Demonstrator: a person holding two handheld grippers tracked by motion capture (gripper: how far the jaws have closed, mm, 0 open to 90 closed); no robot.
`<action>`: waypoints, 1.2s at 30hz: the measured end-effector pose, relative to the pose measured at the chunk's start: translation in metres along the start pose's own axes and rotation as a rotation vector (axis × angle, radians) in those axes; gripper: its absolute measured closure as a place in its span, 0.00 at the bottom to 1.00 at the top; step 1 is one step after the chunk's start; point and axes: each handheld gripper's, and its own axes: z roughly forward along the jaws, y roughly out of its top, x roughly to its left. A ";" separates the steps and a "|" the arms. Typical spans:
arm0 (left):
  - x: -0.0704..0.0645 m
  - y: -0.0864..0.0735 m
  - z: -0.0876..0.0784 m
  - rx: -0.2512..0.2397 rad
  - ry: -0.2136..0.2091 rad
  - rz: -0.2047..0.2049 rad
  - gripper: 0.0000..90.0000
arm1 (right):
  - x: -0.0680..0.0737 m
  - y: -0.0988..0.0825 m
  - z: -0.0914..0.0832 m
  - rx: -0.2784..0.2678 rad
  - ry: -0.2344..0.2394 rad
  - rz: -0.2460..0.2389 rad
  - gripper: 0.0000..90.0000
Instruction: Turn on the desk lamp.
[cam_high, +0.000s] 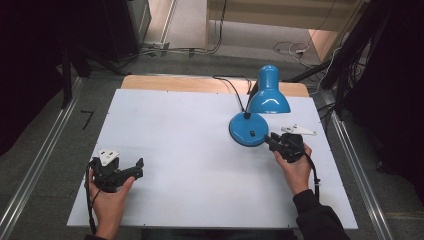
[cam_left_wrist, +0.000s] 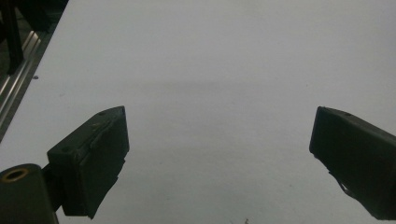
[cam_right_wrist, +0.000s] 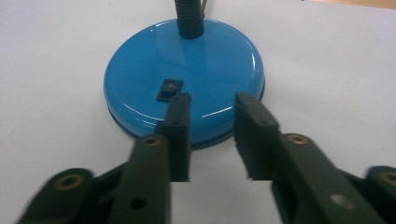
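White table (cam_high: 190, 165) lying bare; right gripper (cam_right_wrist: 212, 105), jaws narrowed with nothing between, nosing at the lamp base (cam_right_wrist: 187, 56), its switch (cam_right_wrist: 169, 88) just ahead of one fingertip; left gripper (cam_left_wrist: 219, 140) idling wide, well apart.

a white table (cam_high: 190, 150) carries a blue desk lamp (cam_high: 252, 120) at its right.
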 end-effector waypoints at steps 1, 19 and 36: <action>0.000 0.000 0.000 0.001 -0.002 0.000 0.06 | 0.000 0.000 0.001 0.001 0.009 0.002 0.81; 0.001 0.000 0.000 0.002 -0.003 -0.002 0.07 | 0.006 0.005 0.018 0.008 0.031 0.011 0.97; 0.000 0.000 0.001 0.004 -0.004 -0.003 0.07 | 0.013 0.011 0.029 -0.003 0.039 -0.001 0.97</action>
